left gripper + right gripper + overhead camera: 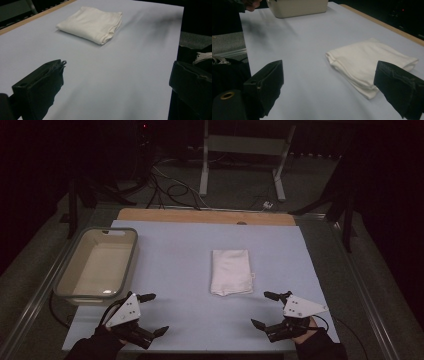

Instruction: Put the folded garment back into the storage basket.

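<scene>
We see a dim room with a grey floor [240, 190], where loose cables [170, 185] trail beside the pale metal legs of a stand [245, 150] at twelve o'clock in the high view. Nearer us stands the table [205, 216], its wooden edge showing as a strip at the far side, and over it lies a pale blue mat [190, 270] that covers almost the whole top.

At nine o'clock on the mat sits a cream plastic tub [131, 265] with a grey rim, upright and open; in the right gripper view its wall [297, 8] shows at the far end of the mat. Close to the middle of the mat lies a folded white cloth [230, 271], flat, with its stacked edges visible in the left gripper view [91, 23] and in the right gripper view [372, 62].

At seven o'clock in the high view we find the left gripper [151, 314], held in a dark-sleeved hand, jaws spread wide with nothing between them, just beside the tub's near corner. At five o'clock is the right gripper [264, 309], its jaws also spread wide and bare. The cloth lies between the two grippers and farther up the mat, apart from both; from the right gripper it is near, at about eleven o'clock, and from the left gripper well apart, at about two o'clock.
</scene>
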The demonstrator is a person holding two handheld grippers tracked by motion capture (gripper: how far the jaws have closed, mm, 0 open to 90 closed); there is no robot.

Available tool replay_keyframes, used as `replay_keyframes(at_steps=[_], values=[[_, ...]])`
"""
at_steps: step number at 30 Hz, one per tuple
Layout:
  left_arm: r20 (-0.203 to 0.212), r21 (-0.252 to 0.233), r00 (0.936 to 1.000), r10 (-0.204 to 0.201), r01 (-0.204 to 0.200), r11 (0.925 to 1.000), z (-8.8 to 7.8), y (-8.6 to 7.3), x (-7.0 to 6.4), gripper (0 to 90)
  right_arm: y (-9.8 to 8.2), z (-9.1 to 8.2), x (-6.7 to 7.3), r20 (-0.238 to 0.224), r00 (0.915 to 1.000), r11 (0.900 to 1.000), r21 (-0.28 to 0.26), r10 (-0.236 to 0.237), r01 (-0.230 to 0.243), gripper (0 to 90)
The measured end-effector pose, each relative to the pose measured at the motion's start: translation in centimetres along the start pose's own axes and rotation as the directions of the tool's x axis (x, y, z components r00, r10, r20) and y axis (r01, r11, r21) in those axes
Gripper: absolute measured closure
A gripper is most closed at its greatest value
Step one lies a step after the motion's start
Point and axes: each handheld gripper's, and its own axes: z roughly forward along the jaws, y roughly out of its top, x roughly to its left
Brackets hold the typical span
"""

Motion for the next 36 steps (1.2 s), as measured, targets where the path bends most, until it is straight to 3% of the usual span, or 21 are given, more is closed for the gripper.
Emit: replay_keyframes(at_steps=[3, 6, 13, 18, 22, 36], values=[[-0.002, 0.015, 0.9998, -0.018, 0.018, 0.9997, 0.2, 0.7, 0.1, 0.0, 0.6, -0.2, -0.3, 0.005, 1.0000, 1.000, -0.014, -0.004, 0.004, 9.2], [-0.006, 0.033, 0.9999, -0.011, 0.012, 0.9994, 0.5, 1.3, 0.3, 0.0, 1.2, -0.2, -0.5, 0.010, 0.9999, 1.000, -0.020, -0.004, 0.004, 9.2], [-0.007, 0.027, 0.9998, -0.017, 0.017, 0.9995, 0.6, 2.5, 0.9, 0.0, 2.5, 0.0, -0.8, 0.017, 0.9998, 1.000, -0.025, -0.010, 0.010, 9.2], [-0.013, 0.018, 0.9990, -0.043, 0.043, 0.9989, 0.7, 3.2, 1.5, 0.0, 3.1, -0.1, -1.4, 0.030, 0.9996, 0.999, -0.037, -0.001, 0.002, 9.2], [-0.023, 0.020, 0.9985, -0.050, 0.050, 0.9985, 1.2, 3.8, 2.1, 0.0, 3.5, -0.1, -2.0, 0.048, 0.9985, 0.998, -0.049, 0.028, -0.026, 9.2], [-0.043, 0.065, 0.9971, -0.063, 0.066, 0.9958, 2.9, 5.6, 3.1, 0.0, 5.1, 0.0, -3.4, 0.126, 0.9917, 0.999, -0.032, 0.027, -0.023, 9.2]])
